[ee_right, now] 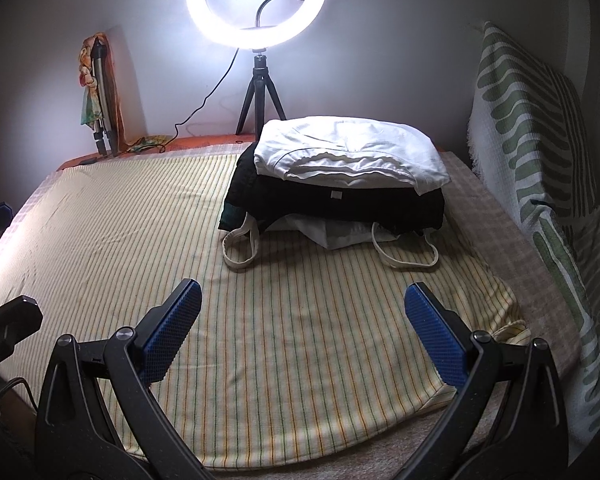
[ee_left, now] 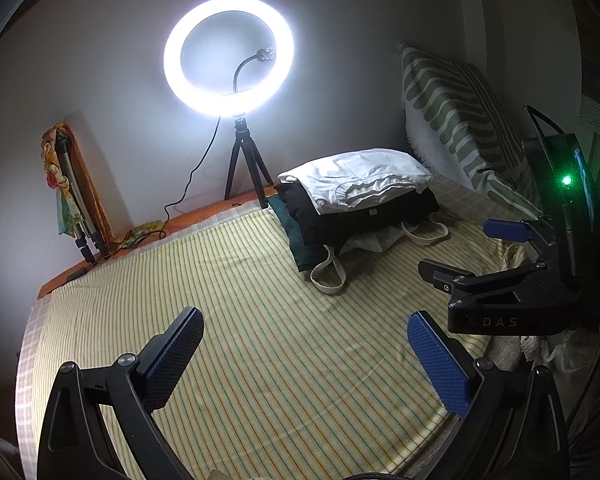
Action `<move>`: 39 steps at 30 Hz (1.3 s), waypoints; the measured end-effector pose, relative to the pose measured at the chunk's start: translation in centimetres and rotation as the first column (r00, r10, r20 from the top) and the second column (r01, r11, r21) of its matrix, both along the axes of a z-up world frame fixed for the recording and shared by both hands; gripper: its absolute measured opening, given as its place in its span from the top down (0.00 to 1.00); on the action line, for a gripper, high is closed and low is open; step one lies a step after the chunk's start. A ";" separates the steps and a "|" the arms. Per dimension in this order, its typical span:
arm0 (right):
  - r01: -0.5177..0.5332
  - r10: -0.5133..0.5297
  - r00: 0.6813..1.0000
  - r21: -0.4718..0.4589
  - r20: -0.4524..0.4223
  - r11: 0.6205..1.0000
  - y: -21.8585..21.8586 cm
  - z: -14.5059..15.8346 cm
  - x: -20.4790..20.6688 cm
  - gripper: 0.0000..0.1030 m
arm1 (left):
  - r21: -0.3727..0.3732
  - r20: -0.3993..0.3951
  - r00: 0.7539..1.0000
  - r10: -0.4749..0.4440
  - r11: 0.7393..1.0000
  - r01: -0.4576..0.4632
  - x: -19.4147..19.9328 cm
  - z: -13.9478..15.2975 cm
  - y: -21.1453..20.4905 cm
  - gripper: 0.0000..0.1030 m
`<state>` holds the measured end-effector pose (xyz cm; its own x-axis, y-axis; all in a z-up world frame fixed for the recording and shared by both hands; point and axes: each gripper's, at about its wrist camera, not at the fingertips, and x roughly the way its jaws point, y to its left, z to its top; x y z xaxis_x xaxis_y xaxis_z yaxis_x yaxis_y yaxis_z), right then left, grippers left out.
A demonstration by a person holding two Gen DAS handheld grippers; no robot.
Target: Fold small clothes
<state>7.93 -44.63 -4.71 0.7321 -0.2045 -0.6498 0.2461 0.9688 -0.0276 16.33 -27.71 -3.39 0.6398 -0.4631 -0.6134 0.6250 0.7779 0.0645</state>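
A pale yellow woven cloth with thin green and orange stripes (ee_right: pixel 308 320) lies spread nearly flat over the bed, its weave ribbed and its near edge curving in a soft hem. At the far right of it sits a stack of folded clothes: a smooth white cotton garment (ee_right: pixel 348 156) on top, rumpled along its near fold, over a thick black garment with a small pale label (ee_right: pixel 336 204), then a dark green piece (ee_left: pixel 296 236) and a thin white fabric with cream looped straps (ee_right: pixel 240 256) trailing onto the stripes.

The left gripper (ee_left: pixel 304 360) hangs over the near part of the cloth with its jaws spread wide and nothing between them; its fingers (ee_left: pixel 440 364) are black plastic faced with blue, finely dimpled rubber. The right gripper (ee_right: pixel 302 334) is likewise released and empty, above the near right of the cloth, well short of the stack.

Against the far wall a glowing round ring lamp on a small black tripod (ee_right: pixel 256 4) stands just behind the stack. A folded metal stand draped in a flowery scarf (ee_right: pixel 98 96) leans at the far left. A cushion in white waffle fabric with green wavy bars (ee_right: pixel 540 152) props up at the right.
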 end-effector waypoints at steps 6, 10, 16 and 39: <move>-0.001 0.001 1.000 0.008 -0.003 1.000 -0.2 -0.2 0.2 0.00 | 0.007 0.001 1.000 -0.005 1.000 0.005 0.0 0.0 -0.1 0.00; 0.001 -0.001 1.000 0.018 -0.002 1.000 -0.4 -0.2 0.2 0.00 | 0.005 -0.001 1.000 -0.005 1.000 0.005 -0.1 0.1 -0.1 0.00; 0.000 0.000 1.000 0.017 -0.004 1.000 -0.4 -0.2 0.2 0.00 | 0.004 0.002 1.000 -0.006 1.000 0.006 0.0 0.2 0.0 0.00; -0.009 0.009 1.000 0.026 -0.013 1.000 -0.9 -0.5 0.5 0.00 | 0.014 0.004 1.000 -0.025 1.000 0.025 -0.2 0.1 -0.6 0.00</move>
<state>8.44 -45.53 -5.23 0.7253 -0.1811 -0.6641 0.2374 0.9714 -0.0057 16.10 -28.27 -3.28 0.6306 -0.4704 -0.6172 0.6439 0.7612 0.0777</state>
